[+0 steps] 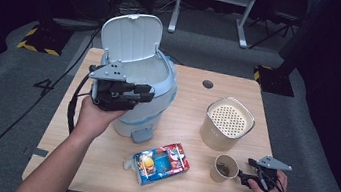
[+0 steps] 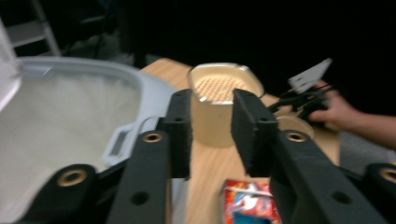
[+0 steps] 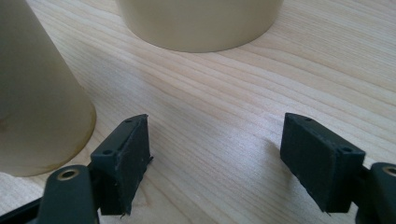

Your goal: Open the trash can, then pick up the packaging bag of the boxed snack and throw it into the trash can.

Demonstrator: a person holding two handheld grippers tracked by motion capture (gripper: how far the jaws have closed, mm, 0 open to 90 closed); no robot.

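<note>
A white and pale-blue pedal bin (image 1: 163,82) stands at the table's left with its lid (image 1: 131,37) up. My left gripper (image 1: 144,94) hovers at the bin's near rim, pointing right; in the left gripper view (image 2: 211,128) its jaws stand open with nothing between them, beside the bin's lined opening (image 2: 70,116). A paper cup (image 1: 224,168) stands near the front right. My right gripper (image 1: 245,171) rests low just right of the cup. In the right gripper view (image 3: 215,154) its jaws are apart over bare wood, with the cup (image 3: 32,102) outside the left jaw.
A beige canister with a perforated lid (image 1: 228,122) stands behind the cup, also in the left gripper view (image 2: 215,105) and as a base (image 3: 201,23) in the right gripper view. A colourful packet (image 1: 161,163) lies front centre. The table (image 1: 202,146) has a small grommet hole (image 1: 207,84).
</note>
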